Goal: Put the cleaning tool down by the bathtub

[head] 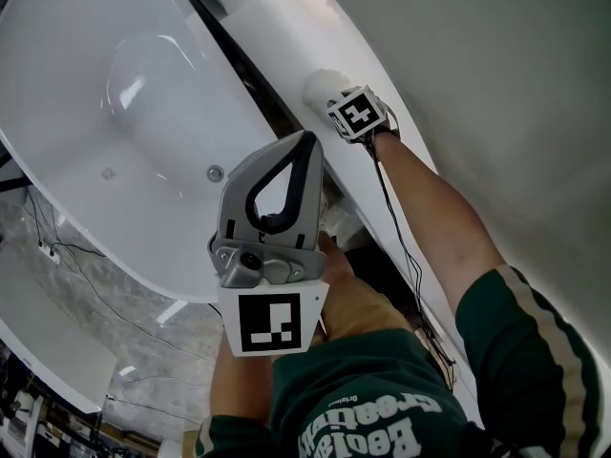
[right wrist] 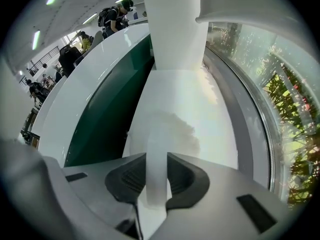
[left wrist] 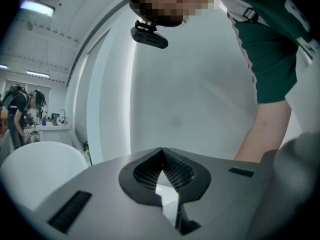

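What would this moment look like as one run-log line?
right gripper: shut on white fluffy-headed cleaning tool | left gripper: shut, empty | tool: not yet released, beside glossy white bathtub

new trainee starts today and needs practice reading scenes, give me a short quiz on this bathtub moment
1. True or false: the left gripper has its jaws together with nothing between them.
2. Which gripper holds the white cleaning tool? A) the left gripper B) the right gripper C) neither
3. Short answer: what colour is the bathtub?

Key: 1 true. 2 B, its jaws press on the tool's handle. 3 white.
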A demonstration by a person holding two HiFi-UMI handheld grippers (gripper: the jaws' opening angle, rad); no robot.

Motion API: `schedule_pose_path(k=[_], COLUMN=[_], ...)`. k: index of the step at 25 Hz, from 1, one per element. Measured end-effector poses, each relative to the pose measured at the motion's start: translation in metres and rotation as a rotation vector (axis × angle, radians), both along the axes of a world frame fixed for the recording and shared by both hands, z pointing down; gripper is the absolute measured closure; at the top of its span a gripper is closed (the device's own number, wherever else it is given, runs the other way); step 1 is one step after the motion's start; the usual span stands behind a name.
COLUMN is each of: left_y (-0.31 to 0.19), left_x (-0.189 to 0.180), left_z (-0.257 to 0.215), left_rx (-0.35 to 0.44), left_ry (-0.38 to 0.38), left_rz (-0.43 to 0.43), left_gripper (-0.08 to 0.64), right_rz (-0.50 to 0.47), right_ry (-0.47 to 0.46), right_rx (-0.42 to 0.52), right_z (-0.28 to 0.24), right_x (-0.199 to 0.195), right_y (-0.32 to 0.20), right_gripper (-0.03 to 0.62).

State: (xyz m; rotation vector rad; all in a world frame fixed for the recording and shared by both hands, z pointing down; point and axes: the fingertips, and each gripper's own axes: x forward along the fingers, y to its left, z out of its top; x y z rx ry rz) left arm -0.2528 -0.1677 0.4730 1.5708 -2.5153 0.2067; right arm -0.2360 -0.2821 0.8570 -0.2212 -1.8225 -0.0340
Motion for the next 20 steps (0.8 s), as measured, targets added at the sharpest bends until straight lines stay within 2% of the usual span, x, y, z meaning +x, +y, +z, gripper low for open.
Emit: schedule_pose_path(k=[7,20], left_y=[0.0062,0.0093], left_x=[-0.0045,0.0005], left_z=[0.0044,0.0034], left_rx=[0.001,-0.016], left_ry=[0.001,0.005], left_rz=[-0.012,-0.003], left_gripper=[0.552,0.552], right_rz=[0.036,0.043], right_ry=[0.022,-0.023], right_rx=[-0.030,-0.033], right_z=[0.0079,0.0082], right_x=[-0.0073,-0.0092], right_y=[-0.0020,-0.0003], right_gripper=[0.499,0.497])
